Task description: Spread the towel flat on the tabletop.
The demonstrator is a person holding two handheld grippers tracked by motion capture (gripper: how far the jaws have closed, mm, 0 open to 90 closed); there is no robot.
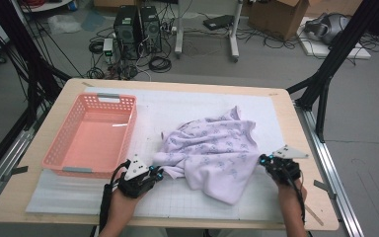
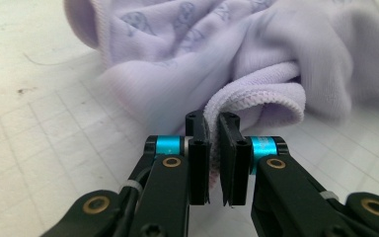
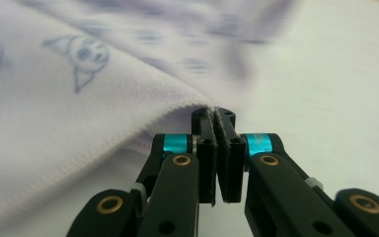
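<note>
Both grippers, left (image 2: 213,129) and right (image 3: 218,120), were clamped on the lilac garment's (image 1: 212,150) hems near the table's (image 1: 177,85) front edge, likely to spread it for folding.

Lilac garment (image 1: 212,153) with grey print; pink basket (image 1: 59,148).

High view: overhead, from the table's (image 1: 286,106) near edge, facing forward. Gripper views: close, low along jaws, sharing the lilac garment (image 1: 212,148).
</note>
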